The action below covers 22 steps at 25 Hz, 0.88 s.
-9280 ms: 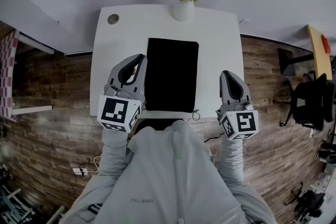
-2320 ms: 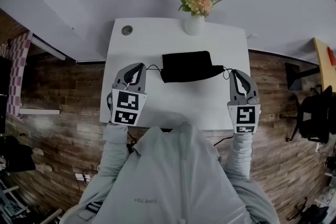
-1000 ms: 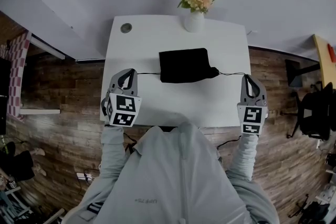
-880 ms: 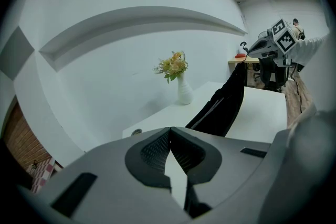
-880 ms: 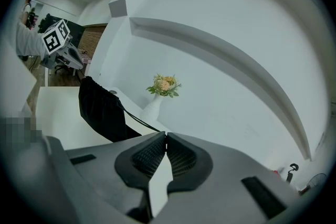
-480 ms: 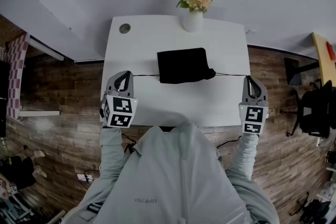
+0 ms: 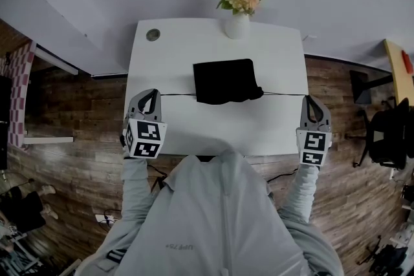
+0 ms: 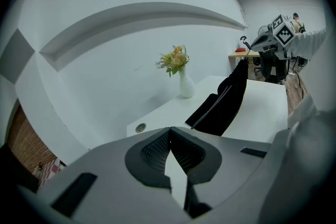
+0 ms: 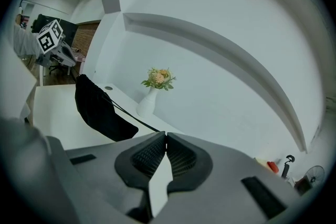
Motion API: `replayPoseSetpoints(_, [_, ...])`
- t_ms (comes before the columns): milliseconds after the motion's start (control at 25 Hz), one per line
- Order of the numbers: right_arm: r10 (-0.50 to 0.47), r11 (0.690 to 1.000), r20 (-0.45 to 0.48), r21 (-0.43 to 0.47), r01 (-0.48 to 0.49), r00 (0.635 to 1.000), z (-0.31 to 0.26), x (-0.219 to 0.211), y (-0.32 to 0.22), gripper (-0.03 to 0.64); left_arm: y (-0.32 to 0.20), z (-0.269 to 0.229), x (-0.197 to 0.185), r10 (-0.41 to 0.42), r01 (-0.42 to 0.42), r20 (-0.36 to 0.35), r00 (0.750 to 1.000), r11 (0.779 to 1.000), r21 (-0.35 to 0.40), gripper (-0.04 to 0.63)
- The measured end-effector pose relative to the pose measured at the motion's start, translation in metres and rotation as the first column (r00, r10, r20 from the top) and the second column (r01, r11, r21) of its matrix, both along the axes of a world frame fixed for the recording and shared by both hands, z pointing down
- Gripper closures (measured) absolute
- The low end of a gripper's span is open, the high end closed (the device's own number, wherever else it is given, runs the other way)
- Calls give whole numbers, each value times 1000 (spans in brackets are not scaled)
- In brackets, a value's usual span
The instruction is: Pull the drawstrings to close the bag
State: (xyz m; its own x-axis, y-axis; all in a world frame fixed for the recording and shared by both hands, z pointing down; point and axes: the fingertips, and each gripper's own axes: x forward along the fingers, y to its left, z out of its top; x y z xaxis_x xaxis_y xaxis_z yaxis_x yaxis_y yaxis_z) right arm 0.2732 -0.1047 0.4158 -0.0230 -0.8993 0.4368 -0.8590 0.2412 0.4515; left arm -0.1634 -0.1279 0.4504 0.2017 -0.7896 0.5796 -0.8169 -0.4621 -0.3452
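The black drawstring bag (image 7: 225, 80) lies in the middle of the white table (image 7: 194, 126), its mouth bunched at the near edge. One drawstring (image 7: 176, 94) runs taut to the left into my left gripper (image 7: 151, 93), which is shut on it at the table's left edge. The other drawstring (image 7: 284, 94) runs straight to the right into my right gripper (image 7: 313, 99), shut on it past the table's right edge. In the right gripper view the cord (image 9: 134, 118) leads from the bag (image 9: 94, 105) to the closed jaw tips. In the left gripper view the bag (image 8: 223, 105) hangs lifted beyond the closed jaws.
A white vase of flowers (image 7: 237, 24) stands at the table's far edge, behind the bag. A round cable grommet (image 7: 152, 35) sits in the far left corner. Wooden flooring surrounds the table, with a black chair (image 7: 388, 132) at the right.
Since a second ago the right cord has straightened from a slight sag and both cords are taut. The bag has shifted a touch left. The grippers have barely moved.
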Motion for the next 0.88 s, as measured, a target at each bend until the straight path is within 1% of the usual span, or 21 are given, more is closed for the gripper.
replayPoseSetpoints(240, [17,1000,10,-9,-17,1000,5,5,2,589,4,7,-5,-2,2,8,1000,1000,-18,571])
replayPoseSetpoints(880, [53,999,17,-12,-53,998,8,22,4,589,1,11,-15,-15,15,23,1000,1000,-25,571])
